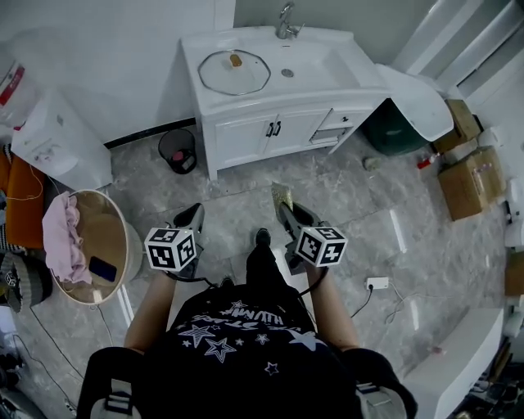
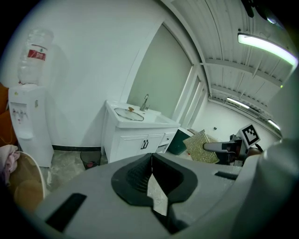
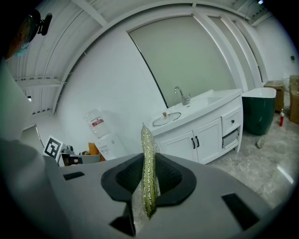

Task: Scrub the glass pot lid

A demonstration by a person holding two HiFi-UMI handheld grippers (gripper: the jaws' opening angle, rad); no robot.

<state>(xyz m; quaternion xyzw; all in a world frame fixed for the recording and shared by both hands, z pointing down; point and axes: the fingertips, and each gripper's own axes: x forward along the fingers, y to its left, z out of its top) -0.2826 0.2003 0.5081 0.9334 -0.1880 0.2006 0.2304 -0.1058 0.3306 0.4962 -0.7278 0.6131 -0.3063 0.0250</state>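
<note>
The glass pot lid (image 1: 234, 72) with a brown knob lies flat on the white vanity counter (image 1: 214, 96), left of the sink basin (image 1: 323, 65). It also shows far off in both gripper views, as the lid (image 2: 129, 113) and the lid (image 3: 167, 118). My right gripper (image 1: 285, 209) is shut on a glittery gold scrub pad (image 3: 148, 172), which stands edge-on between the jaws; the pad (image 2: 201, 146) is seen flat from the left. My left gripper (image 1: 193, 216) is shut with nothing in it (image 2: 151, 158). Both are held at waist height, well short of the vanity.
A faucet (image 1: 286, 20) stands behind the basin. A small black waste bin (image 1: 178, 150) sits left of the vanity, and a water dispenser (image 1: 57, 139) farther left. A round basket with pink cloth (image 1: 86, 245) is at my left. Cardboard boxes (image 1: 471, 180) and a green bin (image 1: 391, 131) stand right.
</note>
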